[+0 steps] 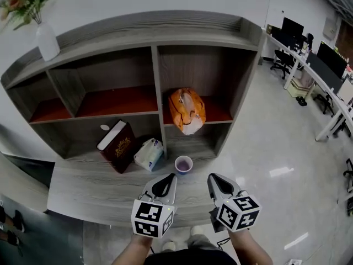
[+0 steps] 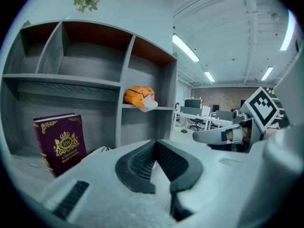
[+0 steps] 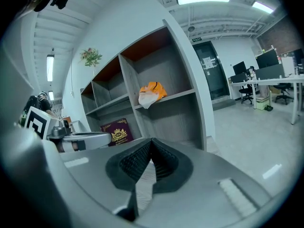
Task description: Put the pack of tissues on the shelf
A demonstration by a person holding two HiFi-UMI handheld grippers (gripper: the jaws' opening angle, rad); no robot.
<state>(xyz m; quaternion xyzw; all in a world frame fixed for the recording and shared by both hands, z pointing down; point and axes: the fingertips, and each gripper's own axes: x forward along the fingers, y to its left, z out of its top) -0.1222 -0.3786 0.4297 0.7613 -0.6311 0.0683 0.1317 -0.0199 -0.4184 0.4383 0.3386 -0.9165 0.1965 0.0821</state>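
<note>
An orange soft pack with a white end (image 1: 186, 110) lies on the red board of the right middle shelf compartment; it also shows in the left gripper view (image 2: 139, 96) and the right gripper view (image 3: 151, 94). A white and teal tissue pack (image 1: 149, 153) rests on the grey bottom board beside a maroon book (image 1: 117, 145). My left gripper (image 1: 172, 176) and right gripper (image 1: 212, 177) hover side by side over the front of that board, both shut with nothing between their jaws. Each is well short of either pack.
A small purple cup (image 1: 183, 164) stands just ahead of the left gripper's tips. A white vase with flowers (image 1: 47, 40) sits on the shelf unit's top (image 1: 165, 29). Office desks with monitors and chairs (image 1: 309, 65) line the far right across a shiny floor.
</note>
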